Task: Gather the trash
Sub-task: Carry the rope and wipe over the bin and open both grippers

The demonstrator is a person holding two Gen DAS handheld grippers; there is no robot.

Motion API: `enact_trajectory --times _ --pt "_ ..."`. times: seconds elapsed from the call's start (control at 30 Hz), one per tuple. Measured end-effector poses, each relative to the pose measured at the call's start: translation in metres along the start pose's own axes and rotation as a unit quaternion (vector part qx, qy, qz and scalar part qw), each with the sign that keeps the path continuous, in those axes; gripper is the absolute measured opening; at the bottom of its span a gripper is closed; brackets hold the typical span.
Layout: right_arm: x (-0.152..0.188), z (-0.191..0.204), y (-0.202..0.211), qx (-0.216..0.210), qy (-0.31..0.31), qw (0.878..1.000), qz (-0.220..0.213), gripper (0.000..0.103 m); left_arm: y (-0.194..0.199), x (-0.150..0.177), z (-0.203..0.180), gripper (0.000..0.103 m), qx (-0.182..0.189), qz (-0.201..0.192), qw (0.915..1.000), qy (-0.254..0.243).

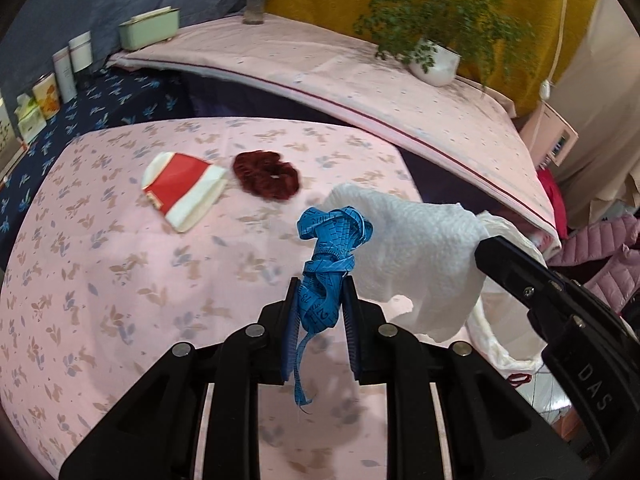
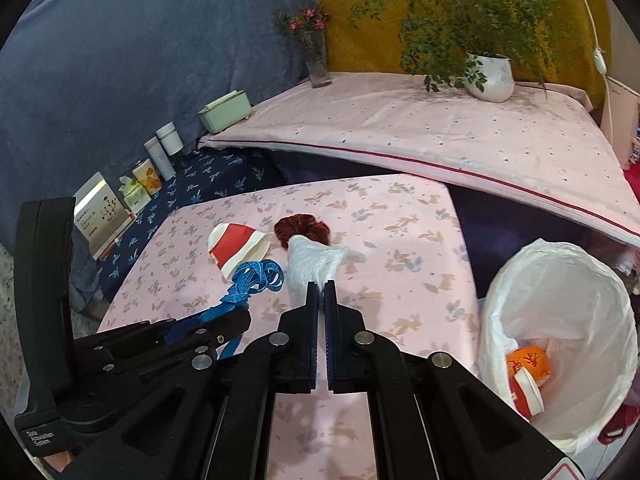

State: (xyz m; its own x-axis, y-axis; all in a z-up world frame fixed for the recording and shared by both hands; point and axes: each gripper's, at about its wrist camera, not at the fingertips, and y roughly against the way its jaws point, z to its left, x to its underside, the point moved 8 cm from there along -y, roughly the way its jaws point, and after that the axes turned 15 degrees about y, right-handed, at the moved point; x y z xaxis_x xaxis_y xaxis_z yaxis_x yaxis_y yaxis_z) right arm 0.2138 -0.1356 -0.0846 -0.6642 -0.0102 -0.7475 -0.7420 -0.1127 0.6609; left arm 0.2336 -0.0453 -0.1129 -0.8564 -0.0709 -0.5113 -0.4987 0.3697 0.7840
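My left gripper [image 1: 320, 284] is shut on a crumpled blue measuring tape [image 1: 330, 240], held above the pink flowered table [image 1: 120, 280]. It also shows in the right wrist view [image 2: 256, 278]. My right gripper [image 2: 321, 286] is shut on a white paper towel [image 2: 310, 260], which hangs to the right of the tape in the left wrist view [image 1: 416, 256]. A crushed red and white paper cup [image 1: 182, 188] and a dark red scrunchie [image 1: 266, 174] lie on the table beyond both grippers. A bin lined with a white bag [image 2: 560, 320] stands at the right and holds an orange cup [image 2: 528, 376].
A raised pink covered surface [image 2: 440, 128] at the back carries a white potted plant [image 2: 492, 76], a glass vase [image 2: 318, 60] and a green box [image 2: 226, 112]. Cans and boxes [image 2: 148, 176] line the dark blue cloth at the left.
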Motion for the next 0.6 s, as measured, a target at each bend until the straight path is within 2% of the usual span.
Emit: enact_trajectory --times 0.3,0.6 --pt "0.026 -0.077 0.049 0.048 -0.054 0.997 -0.021 0.003 0.001 0.03 -0.084 0.019 0.033 0.011 0.9974 -0.064" --pt "0.054 -0.147 0.087 0.099 -0.1 0.99 -0.03 0.003 -0.014 0.06 -0.155 0.02 0.062 0.042 0.9907 -0.113"
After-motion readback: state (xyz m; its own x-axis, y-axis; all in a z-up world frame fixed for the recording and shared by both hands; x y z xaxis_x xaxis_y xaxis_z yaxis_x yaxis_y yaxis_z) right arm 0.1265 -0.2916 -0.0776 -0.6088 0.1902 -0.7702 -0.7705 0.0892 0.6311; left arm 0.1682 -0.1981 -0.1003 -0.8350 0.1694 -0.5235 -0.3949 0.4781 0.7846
